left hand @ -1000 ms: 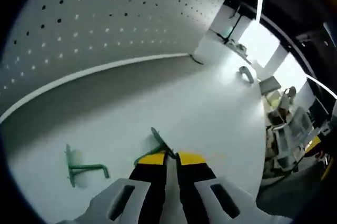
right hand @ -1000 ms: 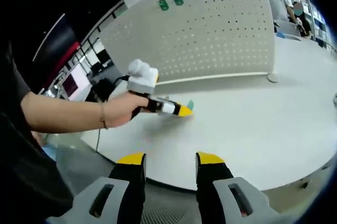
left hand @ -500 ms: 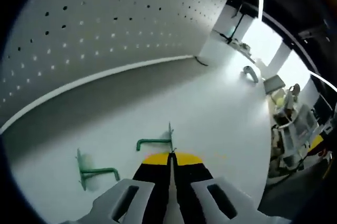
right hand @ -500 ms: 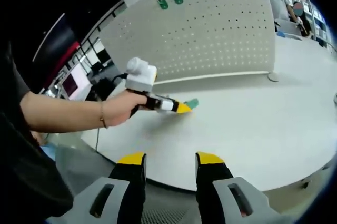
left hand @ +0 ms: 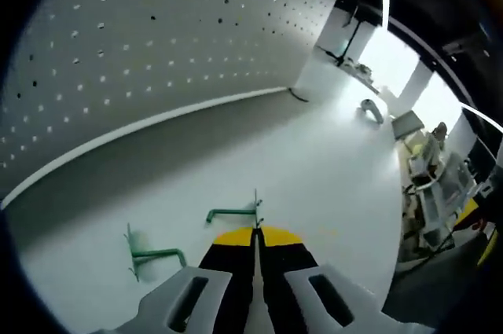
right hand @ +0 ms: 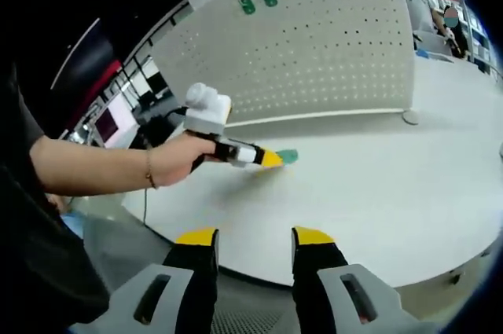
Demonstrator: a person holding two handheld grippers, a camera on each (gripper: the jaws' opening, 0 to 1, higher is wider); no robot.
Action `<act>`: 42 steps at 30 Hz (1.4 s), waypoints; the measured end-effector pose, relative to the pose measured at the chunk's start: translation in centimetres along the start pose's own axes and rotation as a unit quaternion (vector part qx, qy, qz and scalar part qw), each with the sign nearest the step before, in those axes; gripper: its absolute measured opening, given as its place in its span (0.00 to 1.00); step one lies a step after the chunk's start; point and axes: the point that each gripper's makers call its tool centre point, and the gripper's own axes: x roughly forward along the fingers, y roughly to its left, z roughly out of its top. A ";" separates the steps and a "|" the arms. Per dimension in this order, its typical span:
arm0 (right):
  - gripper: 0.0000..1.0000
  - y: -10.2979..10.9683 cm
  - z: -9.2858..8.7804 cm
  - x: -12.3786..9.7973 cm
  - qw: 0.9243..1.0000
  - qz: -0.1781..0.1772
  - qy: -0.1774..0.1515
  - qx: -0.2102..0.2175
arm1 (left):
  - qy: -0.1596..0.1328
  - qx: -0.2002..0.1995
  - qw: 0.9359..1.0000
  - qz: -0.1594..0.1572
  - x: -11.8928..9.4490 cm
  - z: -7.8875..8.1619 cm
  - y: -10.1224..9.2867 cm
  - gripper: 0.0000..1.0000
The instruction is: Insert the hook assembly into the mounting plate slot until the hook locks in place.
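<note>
Pinching green wire hook (left hand: 236, 213) by flat plate: left tool (left hand: 256, 233); right tool (right hand: 255, 235) released.

White table (left hand: 314, 161) with a curved front edge; one green hook (left hand: 149, 251) lying flat, well short of its rear edge.

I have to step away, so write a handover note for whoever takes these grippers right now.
Left gripper: shut on a green hook, held above the white table.
Right gripper: open, empty, back at the table's near edge.
Second green hook lies on the table beside the held one.
Pegboard stands upright at the back, two green pieces near its top.
Done: one hook picked up.
Left: carry it to the board, insert until it locks.
</note>
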 end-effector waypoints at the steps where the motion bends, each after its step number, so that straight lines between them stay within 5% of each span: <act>1: 0.36 0.1 0.0 0.0 1.000 0.001 0.000 -0.001 | -0.001 -0.002 1.000 0.000 -0.1 0.1 0.0 0.01; 26: 0.36 1.5 0.6 0.3 1.000 0.014 -0.006 -0.019 | -0.007 0.015 1.000 -0.004 -3.8 0.5 0.2 0.01; 42: 0.36 2.3 1.4 0.3 0.999 0.022 -0.016 -0.033 | -0.024 0.057 0.998 -0.011 -10.4 0.5 -2.3 0.01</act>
